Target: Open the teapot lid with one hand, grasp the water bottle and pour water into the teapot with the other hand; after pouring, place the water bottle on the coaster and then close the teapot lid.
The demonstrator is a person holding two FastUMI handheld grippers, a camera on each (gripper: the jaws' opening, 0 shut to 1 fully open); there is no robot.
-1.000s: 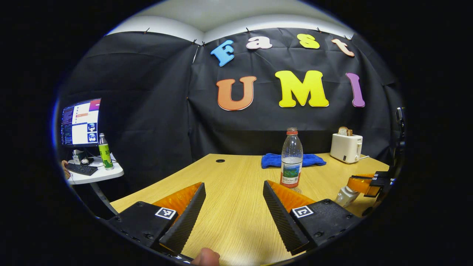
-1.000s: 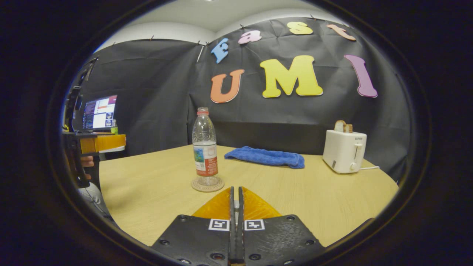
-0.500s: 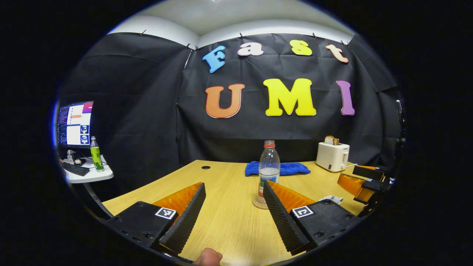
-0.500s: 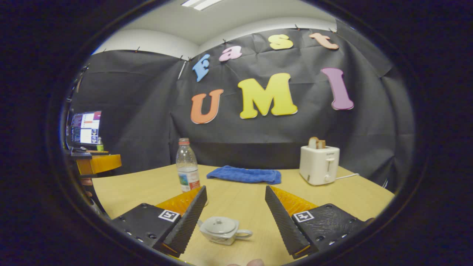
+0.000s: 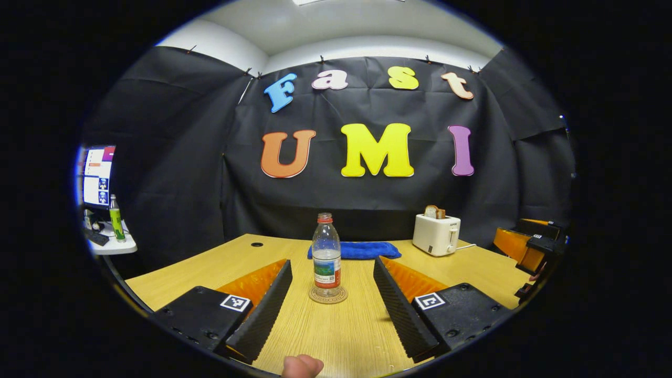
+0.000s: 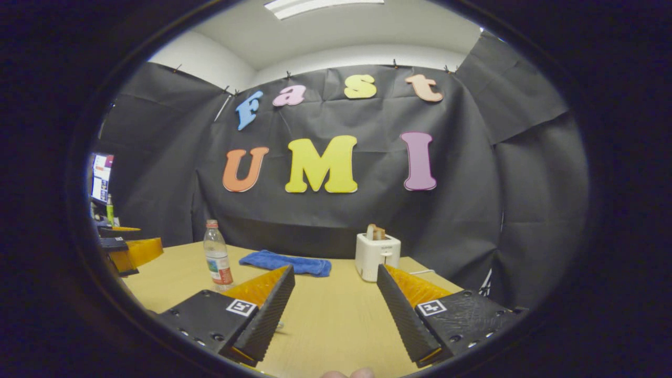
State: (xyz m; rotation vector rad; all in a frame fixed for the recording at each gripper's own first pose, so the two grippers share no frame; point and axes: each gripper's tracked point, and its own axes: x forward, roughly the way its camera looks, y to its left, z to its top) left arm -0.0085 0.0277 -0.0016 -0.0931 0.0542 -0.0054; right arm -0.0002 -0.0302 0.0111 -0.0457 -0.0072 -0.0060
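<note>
The clear water bottle (image 5: 326, 252), red-capped and partly filled, stands upright on a round coaster (image 5: 327, 295) in the middle of the wooden table (image 5: 220, 268). My left gripper (image 5: 332, 266) is open, well short of the bottle, which shows between its fingers. In the right gripper view the bottle (image 6: 216, 256) stands far left on the table (image 6: 336, 320). My right gripper (image 6: 335, 271) is open over bare wood with nothing between its fingers. Each gripper shows at the edge of the other's view: the right gripper (image 5: 527, 247) and the left gripper (image 6: 126, 252).
A blue towel (image 5: 354, 250) lies behind the bottle, and a white toaster (image 5: 436, 234) holding bread stands at the back right. Off the table to the left are a monitor (image 5: 97, 176) and a green bottle (image 5: 115, 218) on a side table. A thumb (image 5: 302, 365) shows below.
The right gripper went from shut to open and drew back and up; the teapot seen between its fingers has left its view. The left gripper drew back; the bottle now shows between its fingers.
</note>
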